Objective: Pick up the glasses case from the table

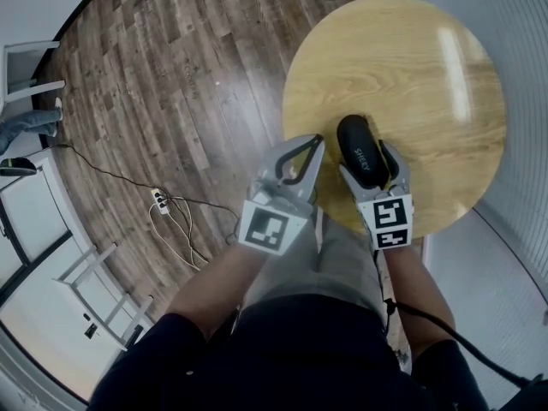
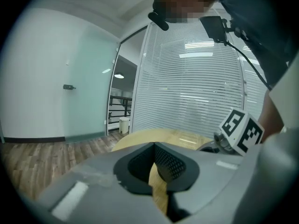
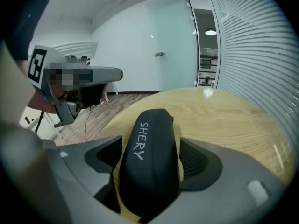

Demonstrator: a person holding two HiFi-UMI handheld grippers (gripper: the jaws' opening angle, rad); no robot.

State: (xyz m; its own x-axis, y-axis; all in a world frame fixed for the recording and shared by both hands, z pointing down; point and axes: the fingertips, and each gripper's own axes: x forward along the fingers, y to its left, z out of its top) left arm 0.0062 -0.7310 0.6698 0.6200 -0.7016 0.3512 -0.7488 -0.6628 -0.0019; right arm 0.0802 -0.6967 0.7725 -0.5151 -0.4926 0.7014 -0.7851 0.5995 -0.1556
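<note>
A black glasses case (image 1: pixel 360 146) printed "SHERY" lies near the front edge of the round wooden table (image 1: pixel 411 67). My right gripper (image 1: pixel 368 163) straddles the case (image 3: pixel 152 125) with its jaws open. In the right gripper view (image 3: pixel 148 148) a strip of wood shows between the case and the right pad (image 3: pixel 196 160), while the left pad (image 3: pixel 105 160) stands close beside it. My left gripper (image 1: pixel 318 140) hovers at the table's left front rim, next to the case, shut with nothing in it. In the left gripper view its tips (image 2: pixel 154 146) meet over the table (image 2: pixel 161 135).
The table stands on a wood plank floor (image 1: pixel 197 75). A power strip with cables (image 1: pixel 161 202) lies on the floor to the left. A white frame (image 1: pixel 94 272) and someone's leg (image 1: pixel 26 123) are at the far left. Slatted blinds (image 3: pixel 252 45) run along the right.
</note>
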